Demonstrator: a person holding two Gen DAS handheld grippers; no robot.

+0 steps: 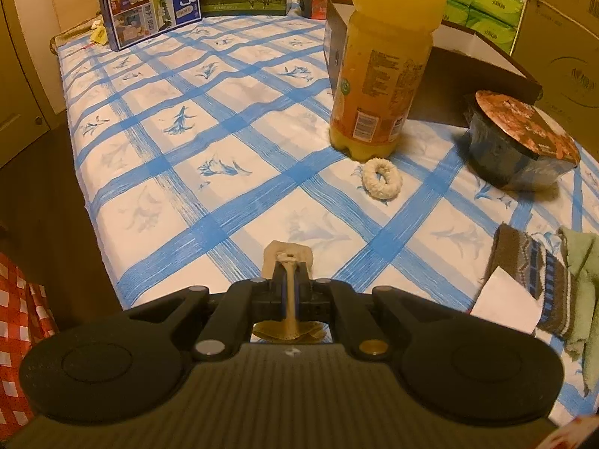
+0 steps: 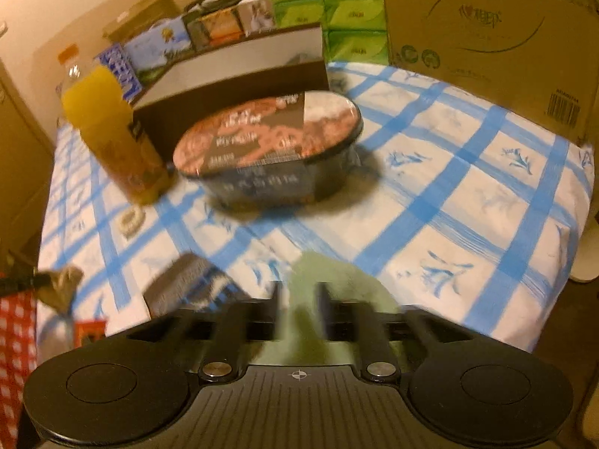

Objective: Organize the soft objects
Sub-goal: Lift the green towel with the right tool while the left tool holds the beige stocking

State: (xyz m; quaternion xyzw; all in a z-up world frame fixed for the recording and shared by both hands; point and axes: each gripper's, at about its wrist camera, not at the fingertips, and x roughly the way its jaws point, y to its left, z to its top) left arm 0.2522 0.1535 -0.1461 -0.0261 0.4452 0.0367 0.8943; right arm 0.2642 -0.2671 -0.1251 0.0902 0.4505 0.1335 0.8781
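Left gripper (image 1: 286, 262) clamped tight on a beige cloth (image 1: 286, 258) above the checked tablecloth (image 1: 168, 157); right gripper (image 2: 298, 292), jaws apart, straddles the green towel (image 2: 329, 280) beside a folded knit sock (image 2: 179, 284).

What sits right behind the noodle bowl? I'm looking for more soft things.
Behind the noodle bowl stands a dark open box, with green tissue packs further back. The box's inside is hidden by its wall.
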